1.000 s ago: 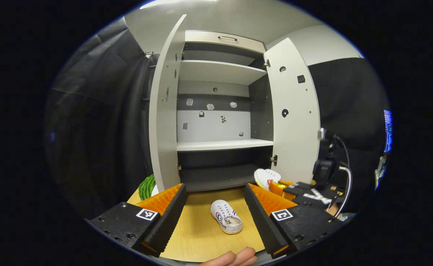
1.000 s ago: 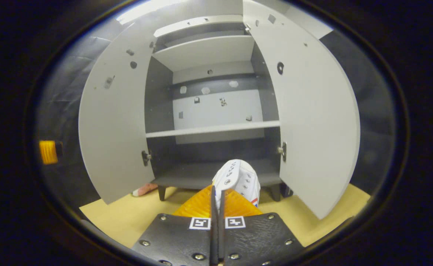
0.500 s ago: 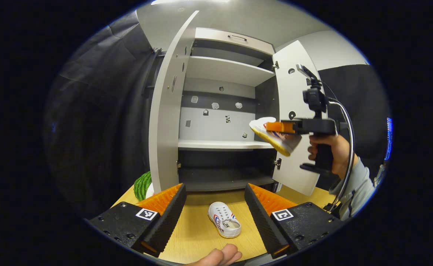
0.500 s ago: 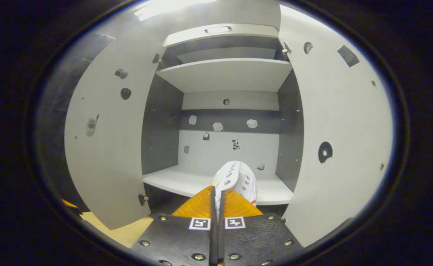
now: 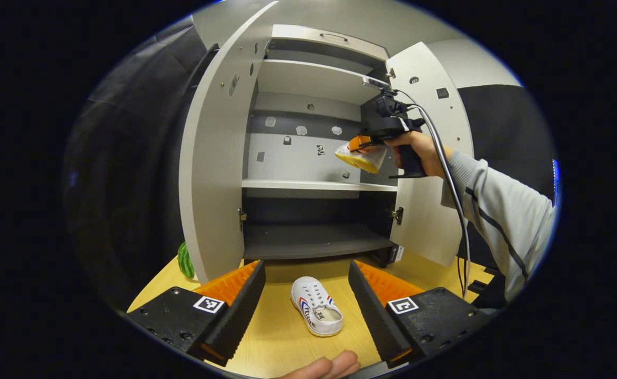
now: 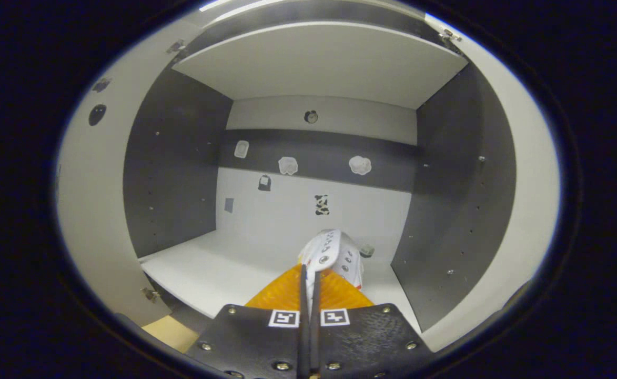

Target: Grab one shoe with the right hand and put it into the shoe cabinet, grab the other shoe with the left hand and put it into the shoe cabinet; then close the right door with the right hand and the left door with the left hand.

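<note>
The shoe cabinet (image 5: pixel 308 158) is seen with both doors open. One shoe (image 6: pixel 334 255) is pinched by the right gripper (image 6: pixel 308 287) above the middle shelf (image 6: pixel 208 268) (toe inward). The other shoe (image 5: pixel 316 313) is left on the floor between the left gripper's (image 5: pixel 305 300) spread fingers.

Shoe cabinet (image 5: pixel 316 210) stands at the far end of the table (image 5: pixel 282 337), both doors swung out to either side. One shoe (image 5: pixel 316 314) lies on the table before the cabinet, between the spread fingers of the left tool (image 5: pixel 306 300). The other shoe (image 6: pixel 334 255) hangs above the middle shelf (image 6: pixel 208 268), toward the right wall, clamped in the right tool (image 6: pixel 308 279).
</note>
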Tool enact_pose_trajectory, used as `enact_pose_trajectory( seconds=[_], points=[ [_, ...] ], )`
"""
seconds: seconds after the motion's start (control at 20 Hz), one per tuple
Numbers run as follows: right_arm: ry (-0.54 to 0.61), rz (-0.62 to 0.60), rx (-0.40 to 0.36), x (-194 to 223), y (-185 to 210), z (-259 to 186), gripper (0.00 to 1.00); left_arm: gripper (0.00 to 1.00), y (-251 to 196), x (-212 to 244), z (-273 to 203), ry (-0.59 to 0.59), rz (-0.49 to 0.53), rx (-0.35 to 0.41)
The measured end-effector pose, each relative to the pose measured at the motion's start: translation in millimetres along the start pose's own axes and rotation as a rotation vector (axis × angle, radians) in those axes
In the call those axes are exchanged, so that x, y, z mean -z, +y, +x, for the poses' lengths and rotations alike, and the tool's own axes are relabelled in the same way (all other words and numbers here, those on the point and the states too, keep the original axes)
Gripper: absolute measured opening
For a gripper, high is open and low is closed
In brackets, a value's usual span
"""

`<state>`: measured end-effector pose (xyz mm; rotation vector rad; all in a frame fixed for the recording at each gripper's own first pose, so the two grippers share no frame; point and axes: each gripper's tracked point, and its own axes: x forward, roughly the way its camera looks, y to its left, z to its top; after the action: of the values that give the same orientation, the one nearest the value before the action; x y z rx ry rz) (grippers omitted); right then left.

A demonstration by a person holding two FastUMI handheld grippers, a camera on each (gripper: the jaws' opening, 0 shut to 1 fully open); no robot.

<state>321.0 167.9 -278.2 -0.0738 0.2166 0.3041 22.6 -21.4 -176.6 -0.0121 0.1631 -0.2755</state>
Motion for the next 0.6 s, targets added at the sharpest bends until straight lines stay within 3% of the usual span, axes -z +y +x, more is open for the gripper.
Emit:
enact_pose_trajectory(
  seconds=[0.2, 0.35, 0.5, 0.6],
  points=[
    [0.087, -0.025, 0.076, 18.8, -17.3, 16.2, 0.01, 0.97, 13.1, 0.7, 13.1, -0.012, 0.004, -0.027],
    [0.139, -0.075, 0.090, 30.4, -27.1, 17.6, 0.01, 0.97, 19.5, 4.5, 18.8, -0.011, 0.015, -0.040],
    [0.150, 0.004, 0.082, 34.2, -12.9, 20.3, 0.08, 0.97, 21.0, 9.4, 20.4, 0.006, 0.029, -0.045],
    [0.120, -0.030, 0.114, 30.0, -19.4, 18.0, 0.13, 0.97, 25.0, 9.4, 19.5, 0.013, 0.034, -0.060]
  ],
)
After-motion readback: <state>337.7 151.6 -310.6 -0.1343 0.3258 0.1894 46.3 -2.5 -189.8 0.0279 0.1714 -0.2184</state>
